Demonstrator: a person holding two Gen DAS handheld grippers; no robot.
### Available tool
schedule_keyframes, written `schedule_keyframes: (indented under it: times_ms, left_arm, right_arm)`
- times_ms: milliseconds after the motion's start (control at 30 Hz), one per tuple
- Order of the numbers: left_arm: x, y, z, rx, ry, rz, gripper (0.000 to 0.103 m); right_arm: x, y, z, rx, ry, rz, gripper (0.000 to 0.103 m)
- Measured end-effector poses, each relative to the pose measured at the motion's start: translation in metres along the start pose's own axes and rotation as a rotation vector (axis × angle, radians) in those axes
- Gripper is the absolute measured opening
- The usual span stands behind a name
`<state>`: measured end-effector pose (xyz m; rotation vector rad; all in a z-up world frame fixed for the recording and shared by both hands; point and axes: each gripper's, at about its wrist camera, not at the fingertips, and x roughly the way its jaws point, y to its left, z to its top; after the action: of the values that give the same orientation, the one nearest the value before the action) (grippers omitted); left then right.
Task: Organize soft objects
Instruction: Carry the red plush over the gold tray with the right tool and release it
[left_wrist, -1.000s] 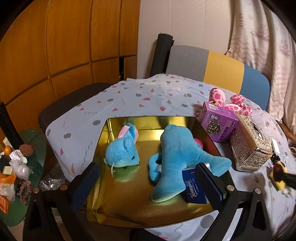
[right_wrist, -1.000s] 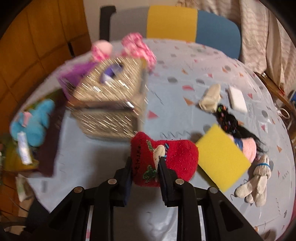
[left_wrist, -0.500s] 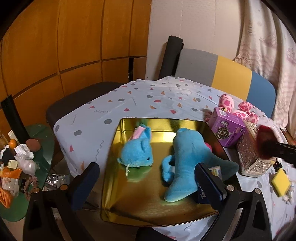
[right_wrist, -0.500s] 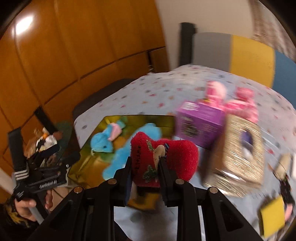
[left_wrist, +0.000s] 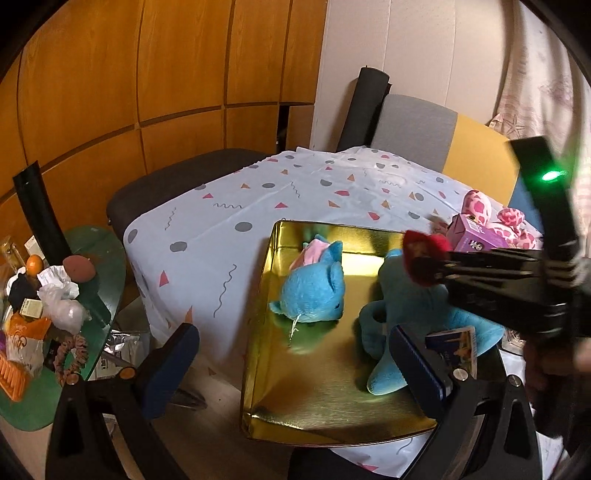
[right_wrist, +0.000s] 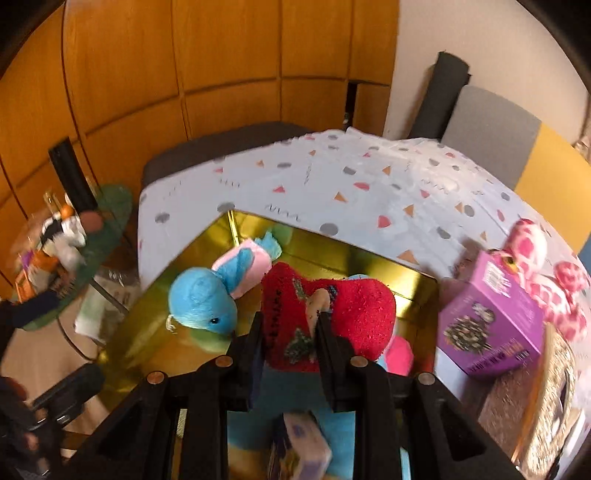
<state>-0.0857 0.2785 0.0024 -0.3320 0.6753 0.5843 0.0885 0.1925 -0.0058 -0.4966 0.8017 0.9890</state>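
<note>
My right gripper (right_wrist: 290, 321) is shut on a red plush sock (right_wrist: 351, 306) and holds it above the gold tray (right_wrist: 332, 251); it shows from the side in the left wrist view (left_wrist: 424, 258). The gold tray (left_wrist: 280, 354) holds a small blue plush (left_wrist: 314, 291), a large blue plush (left_wrist: 413, 314) and a tissue pack (left_wrist: 456, 343). The small blue plush (right_wrist: 203, 299) lies left of the sock. My left gripper (left_wrist: 291, 362) is open and empty at the tray's near edge.
A purple box (right_wrist: 491, 317), a pink spotted plush (right_wrist: 539, 273) and a silver ornate box (right_wrist: 546, 398) stand right of the tray. A green side table (left_wrist: 55, 314) with clutter is at the left. A chair (left_wrist: 436, 144) stands behind the table.
My right gripper has swung left with the red sock from the table's right side to above the tray. The left gripper drew back and left a little.
</note>
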Motion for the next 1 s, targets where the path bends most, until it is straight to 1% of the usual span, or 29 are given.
schedule_keyframes:
  times_ms: [67,100,167,200,267,300,367,433,533,667,833,1000]
  left_arm:
    - [0.001,0.002,-0.001,-0.002,0.002,-0.001,0.103]
    - [0.003,0.002,-0.001,-0.004,0.006,-0.001,0.103]
    - [0.006,0.005,-0.001,-0.014,0.021,-0.011,0.103]
    - [0.008,0.007,-0.001,-0.025,0.026,-0.019,0.103]
    - [0.011,0.011,-0.002,-0.042,0.042,-0.027,0.103]
    - [0.012,0.012,-0.002,-0.045,0.049,-0.028,0.103]
    - [0.010,0.014,-0.003,-0.047,0.041,-0.022,0.103]
    - [0.010,0.016,-0.003,-0.053,0.040,-0.017,0.103]
    - [0.008,0.017,-0.003,-0.061,0.035,-0.021,0.103]
    - [0.006,0.016,-0.002,-0.052,0.028,-0.027,0.103]
    - [-0.002,0.006,0.000,-0.020,0.007,-0.036,0.103]
    - [-0.007,-0.005,0.002,0.017,-0.006,-0.052,0.103]
  right_arm:
    - [0.014,0.003,0.001,-0.030,0.019,-0.001,0.025]
    - [0.023,0.003,0.002,-0.034,0.037,0.016,0.026]
    - [0.033,-0.001,0.006,-0.016,0.057,0.029,0.026]
    - [0.041,-0.002,0.009,-0.011,0.066,0.034,0.028]
    - [0.056,0.001,0.012,-0.045,0.088,0.063,0.037]
    - [0.058,0.005,0.011,-0.081,0.089,0.065,0.044]
    - [0.058,0.013,0.010,-0.136,0.088,0.036,0.045]
    - [0.055,0.015,0.009,-0.144,0.084,0.034,0.045]
    - [0.043,0.013,0.006,-0.134,0.064,0.028,0.045]
    - [0.015,0.008,0.001,-0.132,0.006,0.002,0.045]
    - [-0.028,-0.004,-0.008,-0.161,-0.069,-0.108,0.046]
    - [-0.074,-0.035,-0.030,-0.088,-0.120,-0.176,0.046]
